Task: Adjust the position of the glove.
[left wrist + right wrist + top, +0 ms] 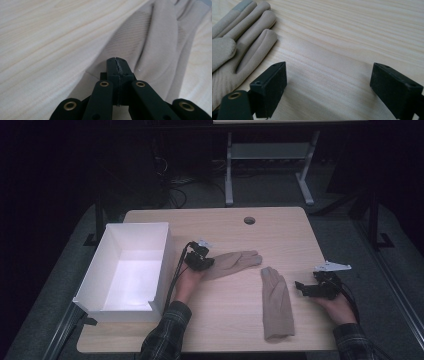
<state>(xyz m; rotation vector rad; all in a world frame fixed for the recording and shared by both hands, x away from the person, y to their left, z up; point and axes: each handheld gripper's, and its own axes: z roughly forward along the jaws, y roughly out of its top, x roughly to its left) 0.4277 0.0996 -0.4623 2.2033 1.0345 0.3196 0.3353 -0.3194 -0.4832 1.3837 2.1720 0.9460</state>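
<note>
1. Left gripper (204, 262): jaws pinched tight on the cuff of the far glove (235, 261), whose fingers trail rightward, away from the bin (162, 265).
2. Right gripper (306, 289): jaws wide, empty, just right of the near glove (276, 302), which lies lengthwise, fingers pointing away from the person.

Lab: bare desk (220, 227), floor cables (172, 182)

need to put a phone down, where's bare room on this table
Bare wood lies along the far edge around the round hole, and at the near edge between the white box and the upright glove. The middle is crowded by both gloves.
</note>
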